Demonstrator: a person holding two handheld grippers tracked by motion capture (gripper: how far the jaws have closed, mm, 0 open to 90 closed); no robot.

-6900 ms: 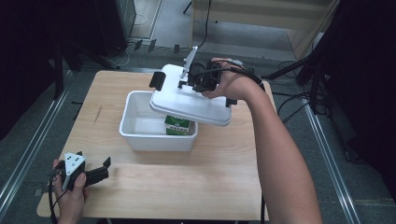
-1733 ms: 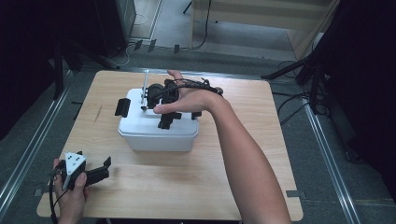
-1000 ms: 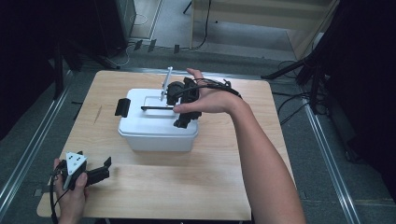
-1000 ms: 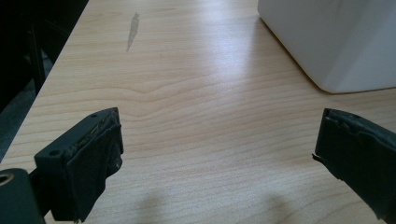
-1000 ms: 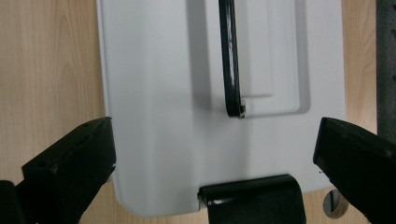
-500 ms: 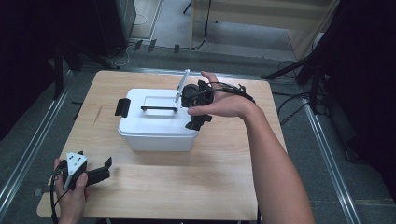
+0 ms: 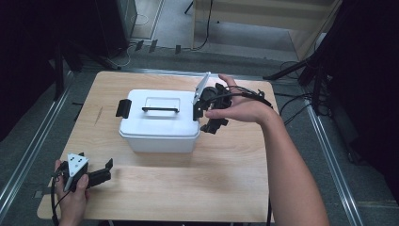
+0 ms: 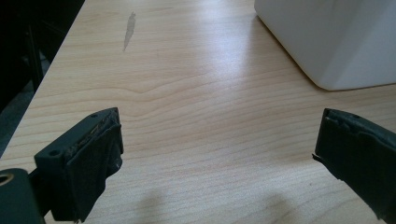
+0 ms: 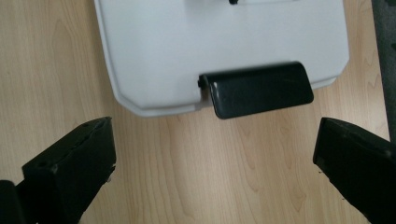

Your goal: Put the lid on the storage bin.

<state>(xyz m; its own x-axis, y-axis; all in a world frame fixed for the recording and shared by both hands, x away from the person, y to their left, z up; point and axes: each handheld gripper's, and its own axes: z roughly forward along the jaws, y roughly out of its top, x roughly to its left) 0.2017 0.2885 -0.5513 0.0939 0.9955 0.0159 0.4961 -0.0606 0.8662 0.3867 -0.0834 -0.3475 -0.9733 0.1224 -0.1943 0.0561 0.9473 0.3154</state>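
A recording lab or studio test bay: a light wooden table (image 7: pixel 188 188) stands alone on grey carpet (image 7: pixel 324 188), flanked by metal floor rails (image 7: pixel 28 155) on both sides. Beyond the grippers, black cables (image 7: pixel 296 101) snake across the floor toward dark stands (image 7: pixel 320 70) and equipment at the edges. A pale wooden cabinet (image 7: pixel 263 14) sits at the far end, and black curtaining (image 7: pixel 371 94) shrouds the surroundings.

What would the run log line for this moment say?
lid: on box | right gripper: open, beside right latch | left gripper: open, resting on table
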